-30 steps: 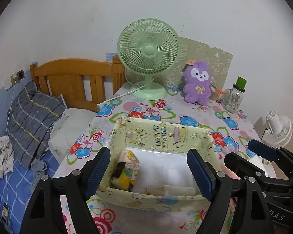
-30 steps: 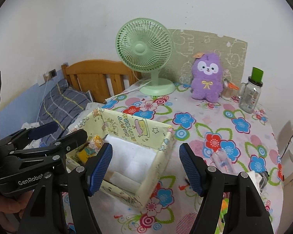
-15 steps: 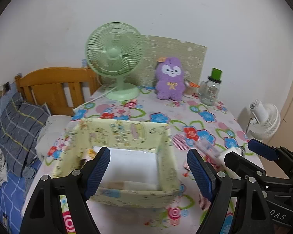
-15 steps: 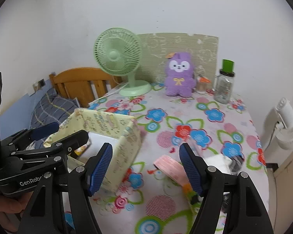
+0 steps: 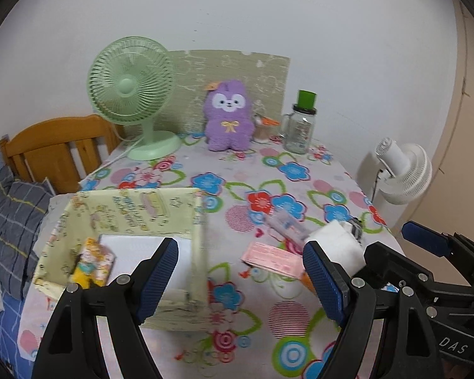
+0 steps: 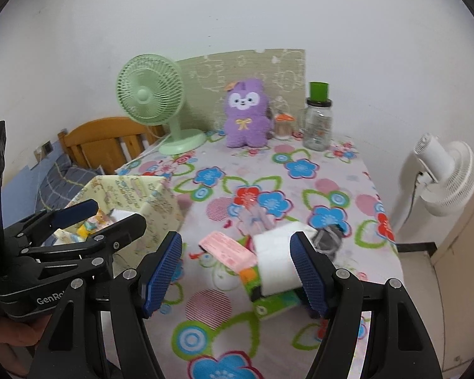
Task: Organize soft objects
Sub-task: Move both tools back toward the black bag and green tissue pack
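Note:
A pale yellow patterned box (image 5: 136,211) (image 6: 161,208) stands at the table's near left; inside lies a small yellow printed packet (image 5: 93,263) on a white lining. To its right lie a pink packet (image 5: 271,259) (image 6: 227,249), a clear tube-like packet (image 5: 287,224), a white folded soft piece (image 5: 338,243) (image 6: 276,262) and a grey bundle (image 6: 328,238). A purple plush (image 5: 229,117) (image 6: 246,113) sits at the back. My left gripper (image 5: 238,279) is open and empty over the box's right wall. My right gripper (image 6: 237,273) is open and empty above the pink packet and white piece.
A green desk fan (image 5: 132,94), a glass jar with a green lid (image 5: 301,124) and a small orange-lidded jar (image 6: 282,124) stand at the back by a green board. A white floor fan (image 5: 404,170) stands off the right edge. A bed with wooden headboard (image 5: 53,148) lies left.
Both grippers have swung to the right, from over the box towards the loose items on the table's right side. Both stay open and empty.

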